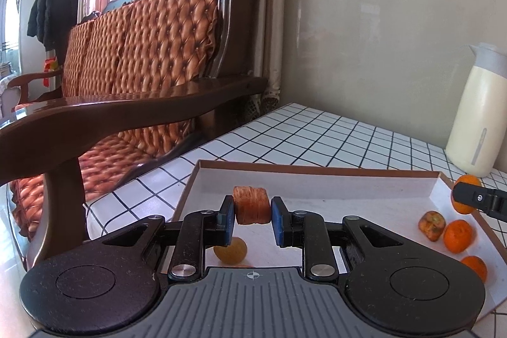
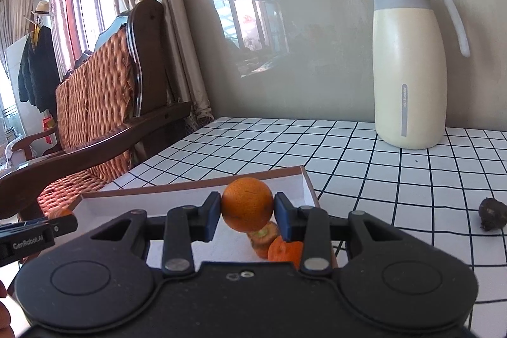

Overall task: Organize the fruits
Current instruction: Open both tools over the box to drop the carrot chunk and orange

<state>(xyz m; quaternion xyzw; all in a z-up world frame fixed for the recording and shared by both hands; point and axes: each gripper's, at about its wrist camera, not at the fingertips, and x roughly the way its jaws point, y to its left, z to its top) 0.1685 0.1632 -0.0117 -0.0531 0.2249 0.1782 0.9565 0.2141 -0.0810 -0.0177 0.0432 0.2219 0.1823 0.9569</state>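
A ridged orange-brown fruit is clamped between the blue pads of the left claw and held above the white floor of a shallow tray. Just below that claw, a yellowish round fruit lies in the tray. To its right, two tangerines and a brownish fruit are gathered near the tray's right wall. An orange is gripped by the right claw over the same corner, directly above a cut-looking fruit and another tangerine. Beyond the right claw, a cream jug stands on the checked tabletop. Further right, a dark fruit lies alone. A wooden sofa is seen left of both claws.
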